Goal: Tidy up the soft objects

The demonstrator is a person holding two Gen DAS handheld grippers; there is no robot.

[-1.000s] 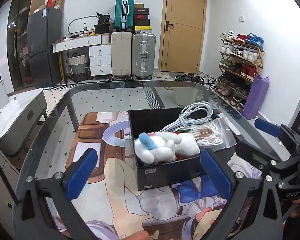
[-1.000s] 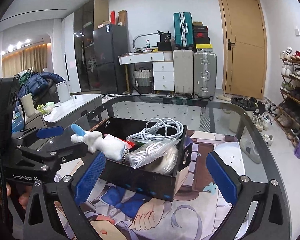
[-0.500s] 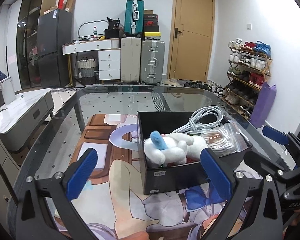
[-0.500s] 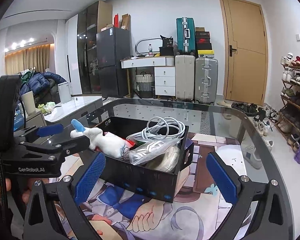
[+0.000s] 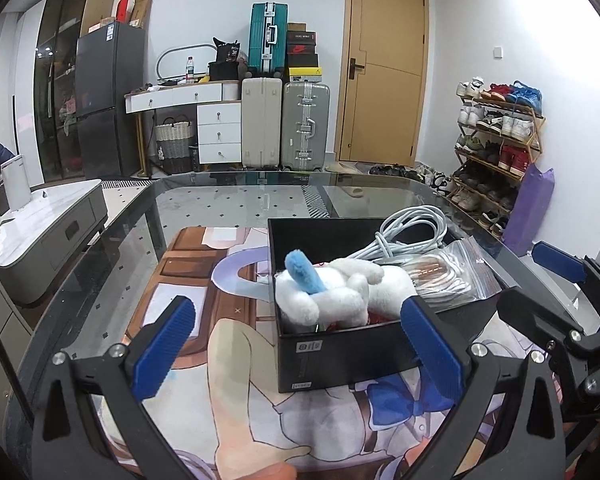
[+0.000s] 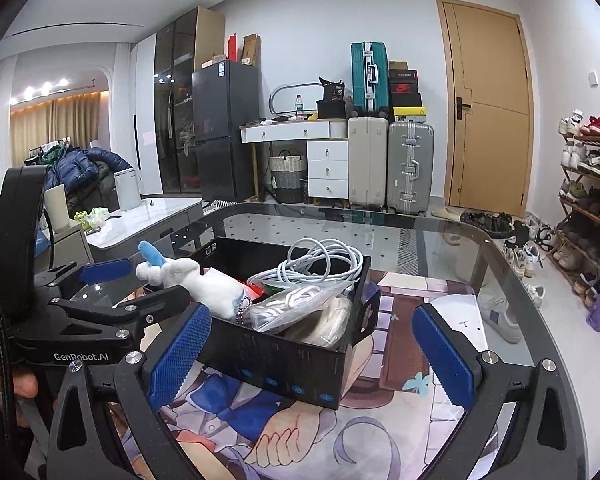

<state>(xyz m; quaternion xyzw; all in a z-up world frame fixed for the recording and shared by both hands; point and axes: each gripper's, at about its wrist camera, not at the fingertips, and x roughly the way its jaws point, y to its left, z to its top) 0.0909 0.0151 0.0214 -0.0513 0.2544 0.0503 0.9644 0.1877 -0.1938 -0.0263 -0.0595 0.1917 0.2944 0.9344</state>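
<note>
Since a second ago both views have lifted a little while my left hand-held gripper (image 5: 300, 344) and right hand-held gripper (image 6: 312, 352) stay wide and empty, so I judge I am backing off. Nothing inside shifted: the black box (image 5: 340, 356) on the table (image 5: 228, 208) holds the white plush toy (image 5: 332, 292), coiled white cable (image 5: 412, 232) and bagged cord (image 5: 452, 280).
</note>
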